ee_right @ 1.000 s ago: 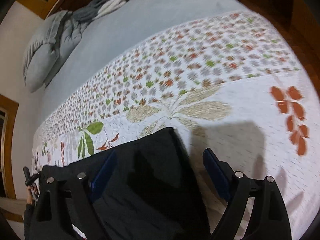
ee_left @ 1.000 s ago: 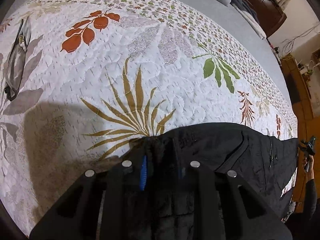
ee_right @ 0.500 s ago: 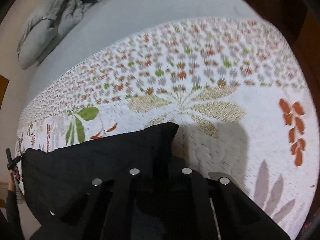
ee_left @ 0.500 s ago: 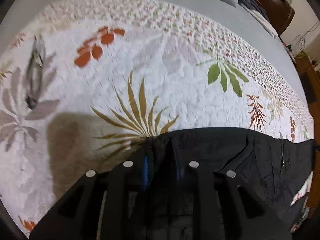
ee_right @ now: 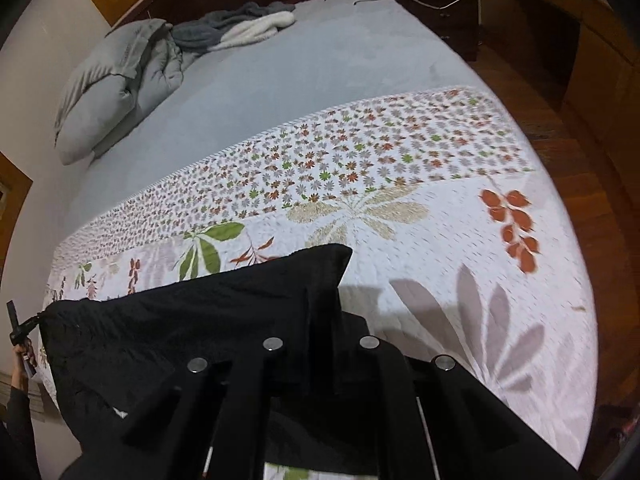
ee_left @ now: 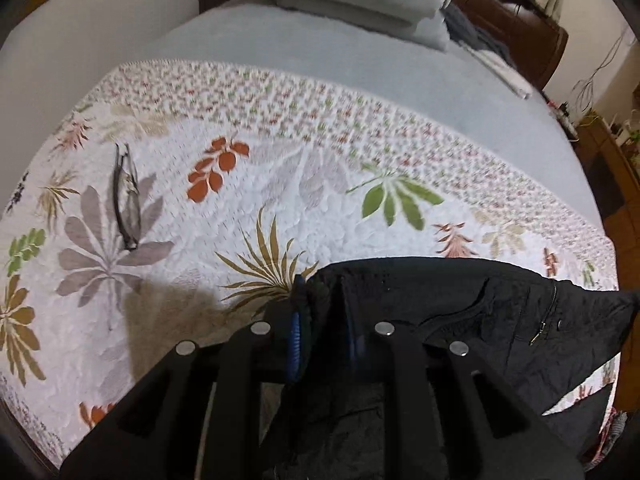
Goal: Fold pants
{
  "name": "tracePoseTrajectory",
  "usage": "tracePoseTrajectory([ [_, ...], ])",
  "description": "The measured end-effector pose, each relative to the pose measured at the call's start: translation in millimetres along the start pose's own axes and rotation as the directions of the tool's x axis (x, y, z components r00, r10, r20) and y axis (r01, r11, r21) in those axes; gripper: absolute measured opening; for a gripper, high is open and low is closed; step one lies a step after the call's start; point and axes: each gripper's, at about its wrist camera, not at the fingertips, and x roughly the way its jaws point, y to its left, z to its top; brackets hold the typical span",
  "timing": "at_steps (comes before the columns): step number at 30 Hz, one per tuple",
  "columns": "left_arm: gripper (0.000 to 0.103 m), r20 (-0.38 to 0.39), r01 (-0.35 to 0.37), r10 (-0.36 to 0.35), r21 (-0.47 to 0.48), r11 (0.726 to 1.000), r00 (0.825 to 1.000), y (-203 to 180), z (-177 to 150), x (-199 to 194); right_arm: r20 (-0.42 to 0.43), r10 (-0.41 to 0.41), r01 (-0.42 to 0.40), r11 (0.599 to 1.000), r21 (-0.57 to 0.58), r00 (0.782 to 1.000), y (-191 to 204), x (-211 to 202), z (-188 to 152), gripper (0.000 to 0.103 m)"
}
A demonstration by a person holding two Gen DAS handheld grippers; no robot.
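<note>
The black pants (ee_left: 460, 320) hang stretched between my two grippers, lifted above the floral quilt (ee_left: 280, 184). My left gripper (ee_left: 320, 320) is shut on one corner of the pants' edge, its blue pads pressed into the cloth. My right gripper (ee_right: 320, 340) is shut on the other corner of the pants (ee_right: 200, 320), with a flap of cloth sticking up past its fingers. A pocket zip (ee_left: 544, 320) shows on the cloth in the left wrist view.
A pair of glasses (ee_left: 126, 200) lies on the quilt at the left. Grey pillows (ee_right: 112, 92) and a blanket (ee_right: 240, 28) sit at the head of the bed. Wooden floor (ee_right: 580, 184) and a nightstand (ee_right: 444, 12) flank the bed's side.
My right gripper closed on the pants corner. Both grippers then rose and pulled back, lifting the pants off the quilt; more of the bed's head shows now.
</note>
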Motion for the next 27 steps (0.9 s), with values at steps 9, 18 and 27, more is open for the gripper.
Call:
tracePoseTrajectory([
  [9,0.015,0.085,0.047,-0.048,0.007,0.999,0.995,-5.7,-20.0,-66.2,0.088,0.016,-0.019,0.999,0.027,0.996,2.7,-63.4,-40.0,0.007],
  [18,0.015,0.14,0.097,-0.098,0.01,0.995,0.985,-1.6,-51.5,-116.9,0.163,0.027,-0.037,0.997,0.062,0.986,-5.8,-114.0,-93.9,0.007],
  [27,0.014,0.16,0.136,-0.134,0.003,0.991,0.978,14.3,-96.9,-146.9,0.209,0.046,-0.065,0.994,0.086,0.977,-18.6,-138.5,-151.5,0.007],
])
